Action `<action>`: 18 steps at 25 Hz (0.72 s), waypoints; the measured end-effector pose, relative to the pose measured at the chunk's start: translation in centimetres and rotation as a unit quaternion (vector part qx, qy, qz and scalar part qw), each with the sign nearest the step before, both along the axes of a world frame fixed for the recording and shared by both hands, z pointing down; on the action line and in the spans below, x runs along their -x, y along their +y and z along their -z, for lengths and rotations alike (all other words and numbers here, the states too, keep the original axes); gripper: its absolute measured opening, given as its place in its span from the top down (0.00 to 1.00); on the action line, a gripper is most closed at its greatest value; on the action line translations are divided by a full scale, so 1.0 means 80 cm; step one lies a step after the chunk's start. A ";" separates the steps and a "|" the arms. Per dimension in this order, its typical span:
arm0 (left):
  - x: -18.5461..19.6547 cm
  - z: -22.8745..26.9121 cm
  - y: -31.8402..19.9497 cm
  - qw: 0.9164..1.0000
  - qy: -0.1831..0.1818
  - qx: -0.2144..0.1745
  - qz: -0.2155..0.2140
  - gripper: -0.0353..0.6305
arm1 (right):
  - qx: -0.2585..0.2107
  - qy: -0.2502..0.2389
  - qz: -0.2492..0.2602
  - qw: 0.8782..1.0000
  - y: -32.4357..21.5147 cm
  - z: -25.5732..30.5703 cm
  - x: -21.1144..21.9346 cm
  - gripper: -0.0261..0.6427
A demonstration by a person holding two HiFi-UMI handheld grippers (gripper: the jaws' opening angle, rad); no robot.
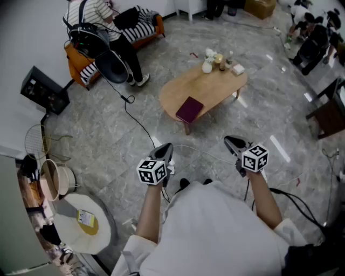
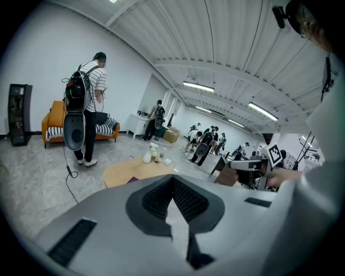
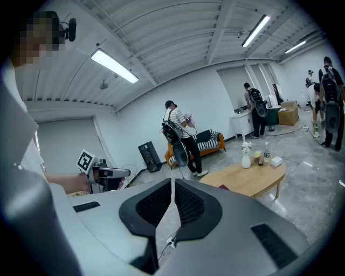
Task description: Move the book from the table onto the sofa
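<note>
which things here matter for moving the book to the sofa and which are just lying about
For the job: book, table, sofa, left gripper and right gripper, both shut and empty.
Lying about: white vase, small white box, black box by the wall.

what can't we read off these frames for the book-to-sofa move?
- Book: cover print is too small in the head view; the left gripper and right gripper hide all but a sliver in their own views.
- Sofa: in the head view a standing person covers one end, so free seat room is unclear.
- Small items beyond the book: too small to identify.
</note>
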State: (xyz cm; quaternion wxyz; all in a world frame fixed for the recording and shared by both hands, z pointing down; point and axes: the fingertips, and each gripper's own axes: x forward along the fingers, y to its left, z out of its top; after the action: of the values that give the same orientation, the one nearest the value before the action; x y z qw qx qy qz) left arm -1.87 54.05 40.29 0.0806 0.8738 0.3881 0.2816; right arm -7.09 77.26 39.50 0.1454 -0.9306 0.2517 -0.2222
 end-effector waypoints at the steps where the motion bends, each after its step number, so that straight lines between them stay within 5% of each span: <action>1: 0.000 -0.001 0.001 1.000 0.000 0.000 -0.001 0.94 | 0.000 0.001 0.001 1.000 0.000 0.000 -0.001 0.89; 18: 0.027 -0.001 0.039 1.000 -0.009 0.002 0.018 0.94 | -0.019 -0.003 0.026 0.999 0.035 -0.006 0.019 0.89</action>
State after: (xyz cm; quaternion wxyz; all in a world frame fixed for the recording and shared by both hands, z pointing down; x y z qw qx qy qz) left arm -4.05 57.19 40.40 0.0904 0.8779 0.3723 0.2872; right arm -8.59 80.06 39.99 0.1576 -0.9203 0.2797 -0.2236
